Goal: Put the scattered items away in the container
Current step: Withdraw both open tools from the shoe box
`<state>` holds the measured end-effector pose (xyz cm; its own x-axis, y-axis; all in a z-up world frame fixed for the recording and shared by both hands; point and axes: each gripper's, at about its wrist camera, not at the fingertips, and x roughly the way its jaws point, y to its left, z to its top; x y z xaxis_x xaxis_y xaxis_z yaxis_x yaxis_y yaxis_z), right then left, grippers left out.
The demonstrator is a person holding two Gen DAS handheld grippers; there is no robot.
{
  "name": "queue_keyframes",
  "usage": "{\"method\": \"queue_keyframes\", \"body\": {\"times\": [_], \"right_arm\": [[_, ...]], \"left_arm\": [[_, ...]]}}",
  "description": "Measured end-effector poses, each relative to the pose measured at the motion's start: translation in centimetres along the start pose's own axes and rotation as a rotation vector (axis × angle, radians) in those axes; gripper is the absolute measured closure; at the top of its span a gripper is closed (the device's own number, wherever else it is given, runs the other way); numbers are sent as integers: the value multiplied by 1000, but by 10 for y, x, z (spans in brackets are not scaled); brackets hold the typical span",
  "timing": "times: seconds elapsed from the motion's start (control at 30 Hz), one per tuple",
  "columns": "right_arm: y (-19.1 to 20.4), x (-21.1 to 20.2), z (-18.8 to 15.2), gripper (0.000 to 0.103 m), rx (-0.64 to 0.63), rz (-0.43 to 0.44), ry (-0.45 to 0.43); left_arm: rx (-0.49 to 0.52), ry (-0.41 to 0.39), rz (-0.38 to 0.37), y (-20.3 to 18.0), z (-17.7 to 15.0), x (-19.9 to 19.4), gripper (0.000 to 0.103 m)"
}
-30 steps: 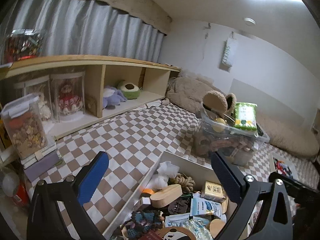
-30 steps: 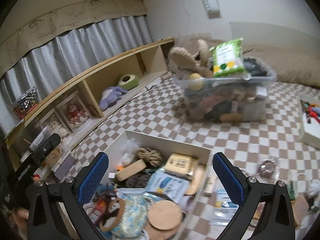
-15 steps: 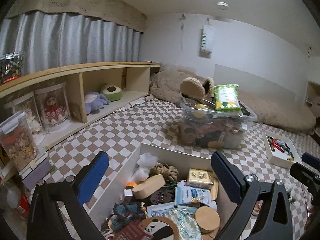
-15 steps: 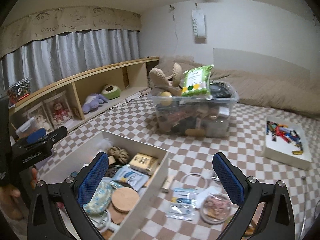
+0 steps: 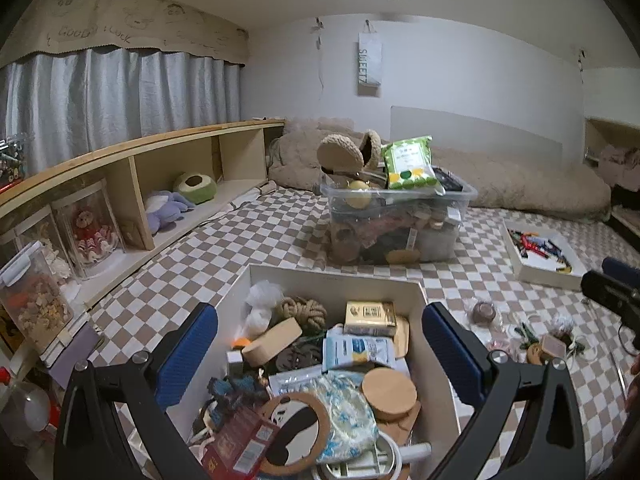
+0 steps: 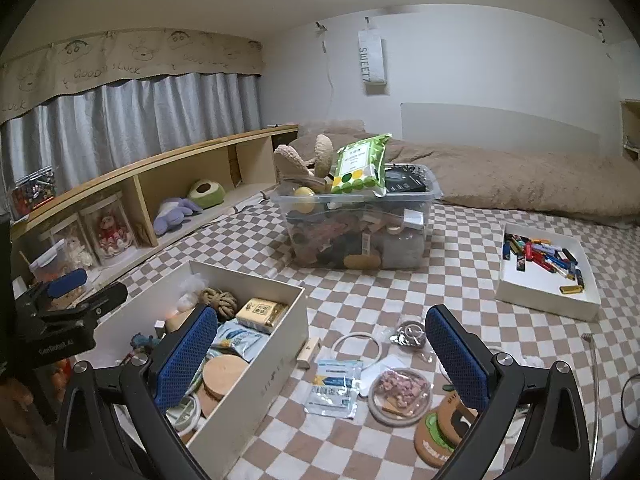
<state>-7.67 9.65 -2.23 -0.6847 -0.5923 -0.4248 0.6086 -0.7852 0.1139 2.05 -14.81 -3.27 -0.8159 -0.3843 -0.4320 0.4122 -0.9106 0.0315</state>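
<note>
A white open box (image 5: 336,278) (image 6: 260,376) on the checkered bed holds several small items: a rope knot (image 5: 302,310), a gold packet (image 5: 370,312), round wooden coasters (image 5: 389,388). My left gripper (image 5: 320,354) hovers open above the box, holding nothing. My right gripper (image 6: 322,350) hangs open over scattered items beside the box: a white ring (image 6: 356,350), a blue-and-white packet (image 6: 335,388), a round dish of pink bits (image 6: 400,394), a small foil-wrapped piece (image 6: 409,334), an avocado-patterned coaster (image 6: 442,434) and a small wooden stick (image 6: 309,353).
A clear plastic bin (image 6: 360,224) piled with toys and a green wipes pack (image 6: 360,166) stands behind. A white tray of batteries (image 6: 546,266) lies to the right. A wooden shelf (image 5: 132,184) with plush toys and jars runs along the left. A beige blanket (image 6: 520,180) lies at the back.
Both views have swung and tilted so the box and the loose items beside it are fuller in frame. Both grippers stay open and hold nothing.
</note>
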Motion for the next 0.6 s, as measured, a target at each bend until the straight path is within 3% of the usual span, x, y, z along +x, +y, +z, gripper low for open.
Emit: {"method": "queue_keyframes", "body": {"times": [0.6], "right_arm": [[-13, -16, -25, 0, -14, -66, 7]], "left_arm": [[33, 27, -18, -16, -18, -24, 0]]}}
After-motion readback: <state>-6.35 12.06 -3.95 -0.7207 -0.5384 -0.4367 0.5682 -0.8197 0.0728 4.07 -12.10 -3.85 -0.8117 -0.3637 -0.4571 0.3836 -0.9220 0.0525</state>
